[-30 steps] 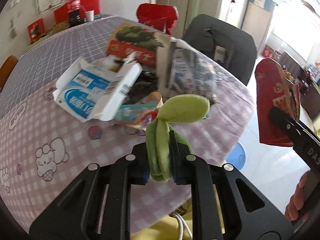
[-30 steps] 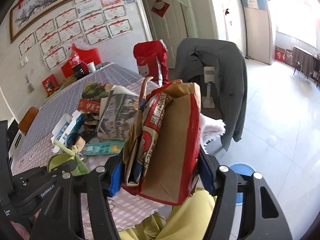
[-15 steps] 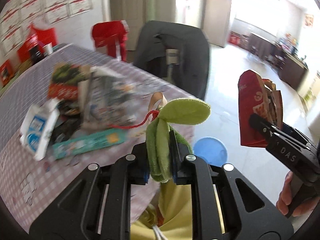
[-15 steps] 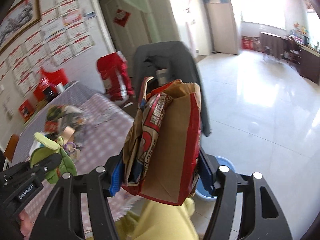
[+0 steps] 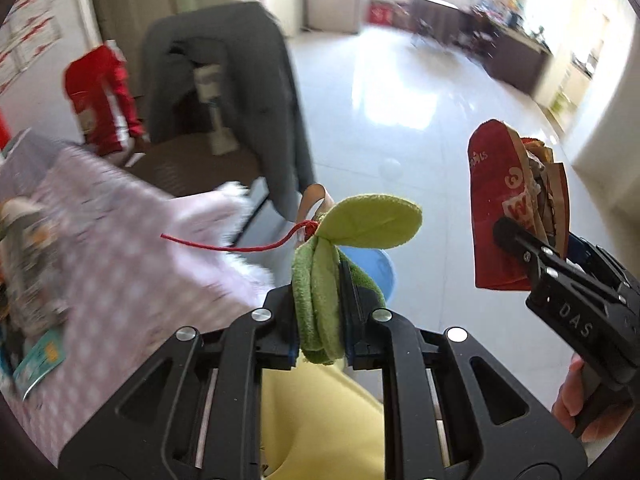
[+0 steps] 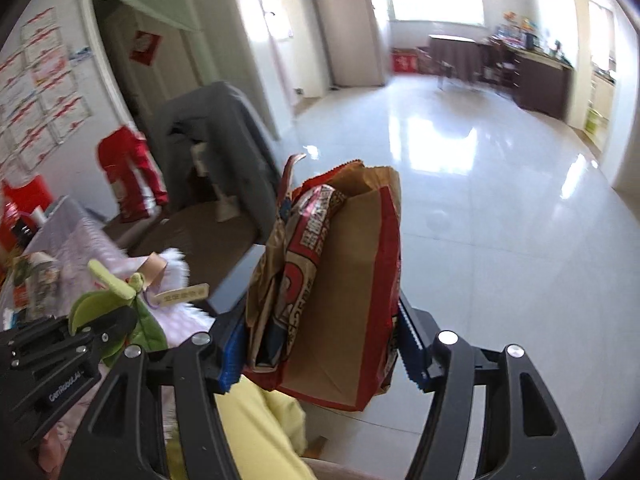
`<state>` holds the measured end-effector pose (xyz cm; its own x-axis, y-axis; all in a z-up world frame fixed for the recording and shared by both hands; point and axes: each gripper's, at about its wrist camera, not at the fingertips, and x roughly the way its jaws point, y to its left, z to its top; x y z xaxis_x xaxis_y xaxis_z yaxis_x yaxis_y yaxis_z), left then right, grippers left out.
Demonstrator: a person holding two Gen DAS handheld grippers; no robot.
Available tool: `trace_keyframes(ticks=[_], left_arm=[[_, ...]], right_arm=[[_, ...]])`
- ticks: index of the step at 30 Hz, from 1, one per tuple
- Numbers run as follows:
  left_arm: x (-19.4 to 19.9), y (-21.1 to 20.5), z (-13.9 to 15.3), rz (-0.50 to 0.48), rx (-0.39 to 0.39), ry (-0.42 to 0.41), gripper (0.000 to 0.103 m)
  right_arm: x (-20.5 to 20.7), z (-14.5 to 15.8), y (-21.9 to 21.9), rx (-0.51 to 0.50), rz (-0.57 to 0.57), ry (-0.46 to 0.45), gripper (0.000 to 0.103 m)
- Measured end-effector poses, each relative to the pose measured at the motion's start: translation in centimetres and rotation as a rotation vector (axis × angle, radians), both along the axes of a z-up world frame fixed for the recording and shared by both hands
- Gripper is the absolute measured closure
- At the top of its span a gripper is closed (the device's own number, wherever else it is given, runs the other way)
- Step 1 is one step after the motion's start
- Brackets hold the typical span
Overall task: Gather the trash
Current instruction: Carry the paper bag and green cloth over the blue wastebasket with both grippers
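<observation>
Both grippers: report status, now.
Left gripper shut on green plush leaf toy. Right gripper shut on red-and-brown paper bag. Blue bin on floor below, partly hidden; nothing visibly in the way.

"DAS" in white on the black right gripper body, behind its jaws. "GenRobot.AI" on the black left gripper body. Print on the red-brown paper bag btwn right jaws: not legible.

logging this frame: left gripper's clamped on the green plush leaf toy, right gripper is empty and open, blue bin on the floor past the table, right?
Not quite. The right gripper is not empty: the right wrist view shows it shut on a red and brown paper bag. The rest holds: the left gripper is clamped on the green plush leaf toy, and the blue bin sits on the floor past the table.
</observation>
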<state>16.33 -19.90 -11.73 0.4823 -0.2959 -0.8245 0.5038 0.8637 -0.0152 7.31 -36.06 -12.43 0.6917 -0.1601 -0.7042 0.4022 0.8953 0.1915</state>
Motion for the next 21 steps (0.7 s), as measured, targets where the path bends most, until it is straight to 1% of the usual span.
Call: trace_keyframes(ticks=[2, 5, 7, 8, 9, 10, 11, 13, 17, 21], left_arm=[[0.9, -1.8, -0.9, -0.032, 0.012, 0.019, 0.086], [2.2, -3.7, -1.6, -0.051, 0.021, 0.031, 0.086], [3.4, -4.7, -1.9, -0.040, 0.009, 0.032, 0.081], [3.9, -5.1, -2.0, -0.032, -0.005, 0.032, 0.074], [4.2, -5.3, -2.1, -0.027, -0.024, 0.027, 0.036], [4.8, -5.6, -2.2, -0.024, -0.047, 0.010, 0.014], [5.2, -5.7, -2.4, -0.010, -0.050, -0.010, 0.014], [5.8, -5.6, -2.9, 0.017, -0.014, -0.020, 0.014], [6.4, -5.0, -3.5, 0.030, -0.006, 0.012, 0.014], [6.6, -3.7, -3.6, 0.061, 0.008, 0.014, 0.014]], right_arm=[[-0.2, -1.0, -1.5, 0.002, -0.039, 0.031, 0.041], [-0.3, -2.1, -3.0, 0.009, -0.084, 0.069, 0.041], [-0.4, -2.7, -4.0, 0.013, -0.102, 0.086, 0.041], [-0.4, -2.8, -4.2, 0.012, -0.110, 0.092, 0.041], [-0.4, -2.9, -4.5, 0.011, -0.116, 0.097, 0.041], [-0.4, -3.2, -4.8, 0.011, -0.123, 0.105, 0.041], [-0.2, -3.2, -4.7, 0.013, -0.128, 0.110, 0.041], [0.1, -3.5, -5.0, 0.021, -0.131, 0.118, 0.041], [1.4, -4.2, -4.7, 0.030, -0.110, 0.132, 0.041], [3.9, -5.2, -4.1, 0.037, -0.056, 0.148, 0.041]])
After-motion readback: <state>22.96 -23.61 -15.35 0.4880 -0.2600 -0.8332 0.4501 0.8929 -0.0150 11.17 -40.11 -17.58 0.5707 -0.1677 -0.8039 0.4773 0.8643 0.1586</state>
